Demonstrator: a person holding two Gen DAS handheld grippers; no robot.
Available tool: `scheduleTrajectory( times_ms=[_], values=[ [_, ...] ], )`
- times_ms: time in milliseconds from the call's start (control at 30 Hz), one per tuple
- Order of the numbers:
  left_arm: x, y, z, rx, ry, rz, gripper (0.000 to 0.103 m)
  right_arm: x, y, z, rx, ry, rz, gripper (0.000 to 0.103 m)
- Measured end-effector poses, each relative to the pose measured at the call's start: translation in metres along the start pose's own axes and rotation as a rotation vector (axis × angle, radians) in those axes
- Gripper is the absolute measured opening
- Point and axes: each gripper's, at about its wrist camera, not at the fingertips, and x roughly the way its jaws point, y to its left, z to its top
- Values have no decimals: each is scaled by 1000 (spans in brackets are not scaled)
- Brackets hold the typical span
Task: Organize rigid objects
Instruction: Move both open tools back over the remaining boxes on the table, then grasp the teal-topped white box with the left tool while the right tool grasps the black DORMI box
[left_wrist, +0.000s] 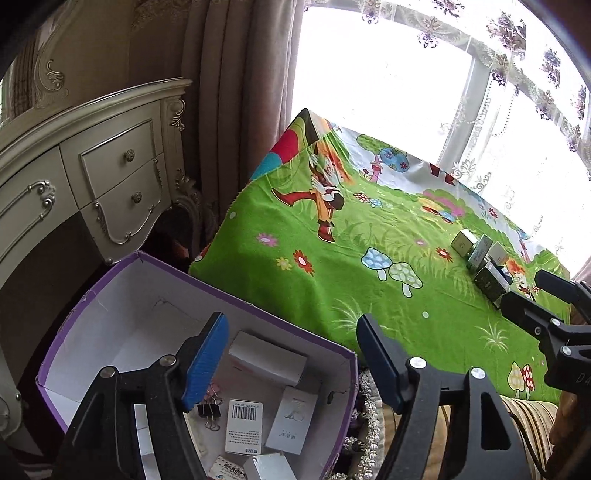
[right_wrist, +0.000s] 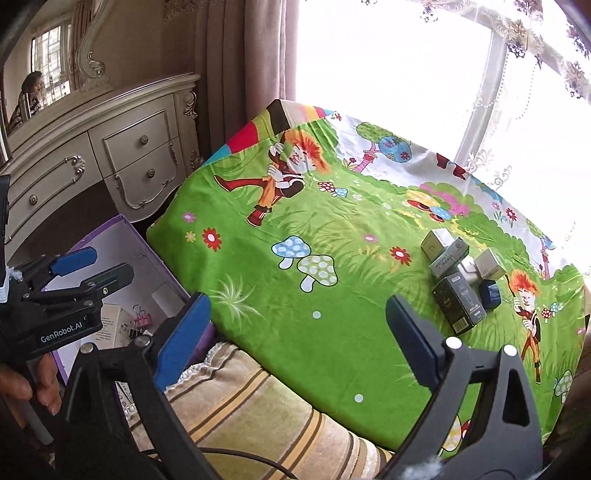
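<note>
Cream dresser beside brown curtains — bright window behind.

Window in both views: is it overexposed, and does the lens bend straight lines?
Left wrist view: the window is blown out to white, nothing outside can be read; the dresser bows from fisheye distortion. Right wrist view: same white glare at the window, yet the small boxes on the green cloth stay evenly lit and sharp; dark corners frame the picture.

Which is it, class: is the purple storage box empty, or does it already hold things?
It holds things. The purple box is open-topped, with white cartons and binder clips on its floor.
</note>
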Motion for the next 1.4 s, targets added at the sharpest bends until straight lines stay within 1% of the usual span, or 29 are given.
scheduleTrajectory(
  times_ms=[200, 333, 433, 567, 700, 867, 933, 1033, 1133, 1400],
  values=[
    [11, -40, 8, 33, 28, -101, 73, 0, -70, -9, 128, -25, 34, 97],
    [22, -67, 13, 55, 53, -126, 73, 4, -105, -17, 144, -12, -32, 97],
    [32, -86, 16, 64, 82, -159, 73, 9, -127, -24, 136, 2, -88, 97],
    [40, -112, 21, 93, 104, -207, 73, 19, -158, -33, 155, 24, -102, 97],
    [47, -136, 26, 118, 111, -241, 73, 30, -185, -39, 200, 57, -93, 97],
    [61, -160, 37, 127, 125, -270, 73, 45, -202, -41, 201, 97, -70, 97],
    [67, -172, 41, 144, 128, -283, 73, 50, -207, -40, 199, 99, -56, 97],
    [77, -191, 46, 170, 134, -307, 73, 58, -212, -37, 177, 102, -75, 97],
    [87, -208, 52, 186, 138, -332, 73, 67, -217, -34, 162, 98, -70, 97],
    [123, -252, 68, 250, 148, -412, 72, 92, -230, -35, 169, 115, -43, 97]
  ],
)
